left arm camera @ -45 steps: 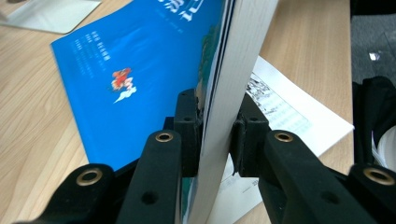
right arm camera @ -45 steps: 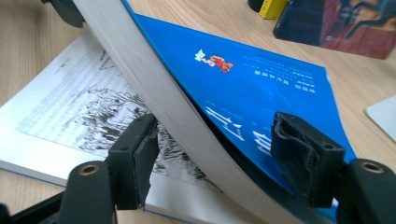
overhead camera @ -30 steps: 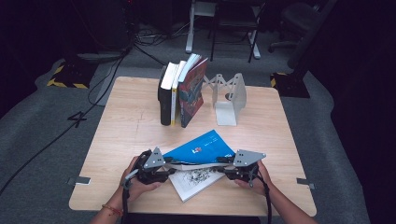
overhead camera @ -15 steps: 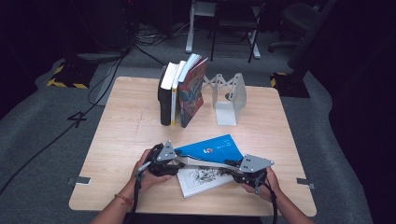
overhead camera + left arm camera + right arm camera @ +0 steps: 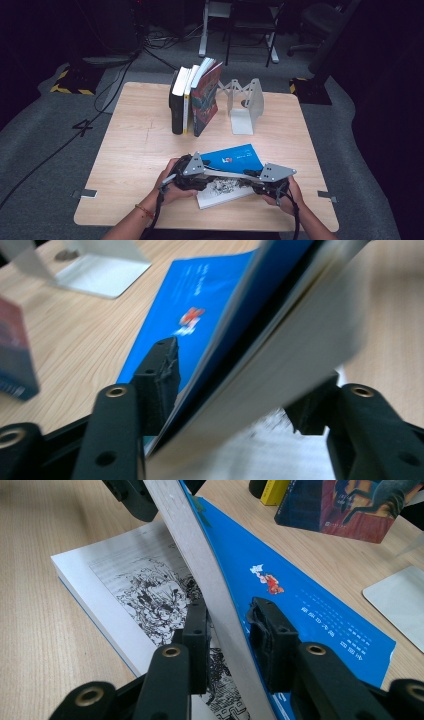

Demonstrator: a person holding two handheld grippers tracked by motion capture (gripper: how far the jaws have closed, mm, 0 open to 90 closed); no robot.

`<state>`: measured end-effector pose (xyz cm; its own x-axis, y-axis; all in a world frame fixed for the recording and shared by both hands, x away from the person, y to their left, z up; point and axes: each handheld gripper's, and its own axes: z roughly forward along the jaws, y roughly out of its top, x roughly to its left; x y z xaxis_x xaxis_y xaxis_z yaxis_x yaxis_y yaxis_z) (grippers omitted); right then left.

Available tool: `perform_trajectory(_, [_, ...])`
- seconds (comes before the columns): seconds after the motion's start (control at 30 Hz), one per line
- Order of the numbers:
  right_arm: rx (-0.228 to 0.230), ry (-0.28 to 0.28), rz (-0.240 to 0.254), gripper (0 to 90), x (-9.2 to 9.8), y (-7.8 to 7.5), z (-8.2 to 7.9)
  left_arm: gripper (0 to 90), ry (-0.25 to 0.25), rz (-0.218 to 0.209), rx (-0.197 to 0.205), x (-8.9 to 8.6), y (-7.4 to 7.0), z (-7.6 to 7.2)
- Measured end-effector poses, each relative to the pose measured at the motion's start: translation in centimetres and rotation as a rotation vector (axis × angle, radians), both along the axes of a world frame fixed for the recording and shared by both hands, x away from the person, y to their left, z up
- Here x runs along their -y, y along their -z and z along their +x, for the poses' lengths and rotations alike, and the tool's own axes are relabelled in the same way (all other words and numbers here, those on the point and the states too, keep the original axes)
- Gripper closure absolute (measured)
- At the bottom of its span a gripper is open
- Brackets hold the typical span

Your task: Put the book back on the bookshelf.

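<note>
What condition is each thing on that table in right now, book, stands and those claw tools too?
Blue book: lying open, a sheaf of pages lifted.
Left gripper: jaws just opening, pages between them.
Right gripper: straddling the raised pages.
Three books: upright, leaning together.
White bookend: standing, holding nothing.

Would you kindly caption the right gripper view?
Right hand-held gripper straddles raised pages of the blue-covered book above an illustrated page.

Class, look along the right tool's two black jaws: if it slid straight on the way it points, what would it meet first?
Probably the left tool, which shows just ahead across the open book. The right tool straddles the book's lifted blue cover and pages, so it would run along those until then. Depth is hard to judge.
</note>
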<state>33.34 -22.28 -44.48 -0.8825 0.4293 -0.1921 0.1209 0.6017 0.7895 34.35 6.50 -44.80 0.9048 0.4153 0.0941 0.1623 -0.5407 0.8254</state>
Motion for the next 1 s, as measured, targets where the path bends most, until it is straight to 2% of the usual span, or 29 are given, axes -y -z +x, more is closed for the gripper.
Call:
perform_trajectory(0.2, [-0.013,0.001,0.004,65.4,0.0,0.1,0.1,63.3,0.066,0.028,-0.005,0.4,0.3,0.0])
perform_trajectory(0.3, [-0.016,0.009,0.031,57.5,0.2,0.3,0.4,67.5,0.078,0.039,-0.009,0.3,0.4,0.0])
perform_trajectory(0.37, [-0.009,0.012,0.026,53.2,0.7,0.6,0.6,69.2,0.086,0.037,-0.014,0.1,0.5,0.0])
perform_trajectory(0.4, [-0.005,0.027,0.006,50.5,1.2,0.8,0.9,69.8,0.088,0.037,-0.013,0.1,0.6,0.0])
perform_trajectory(0.47, [-0.025,0.028,0.004,47.8,2.1,1.2,1.4,70.0,0.09,0.048,-0.012,0.1,0.6,0.0])
perform_trajectory(0.53, [-0.029,0.062,-0.01,45.9,3.0,1.5,1.7,70.4,0.098,0.048,-0.008,0.0,0.6,0.0])
perform_trajectory(0.63, [-0.047,0.062,0.025,47.0,4.4,1.6,2.2,70.5,0.103,0.041,-0.015,-0.4,0.5,0.2])
perform_trajectory(0.7, [-0.051,0.038,0.052,50.6,4.7,1.6,2.3,70.4,0.104,0.041,-0.023,-0.8,0.4,0.4])
perform_trajectory(0.8, [-0.032,0.001,0.038,55.1,4.6,1.5,2.3,70.2,0.107,0.04,-0.027,-1.3,0.3,0.6])
perform_trajectory(0.9, [-0.044,-0.017,0.056,57.3,4.6,1.5,2.3,69.8,0.11,0.045,-0.034,-1.9,0.2,0.7])
perform_trajectory(1.0, [-0.032,-0.034,0.049,59.2,4.3,1.5,2.2,69.3,0.111,0.05,-0.043,-2.5,0.2,0.9])
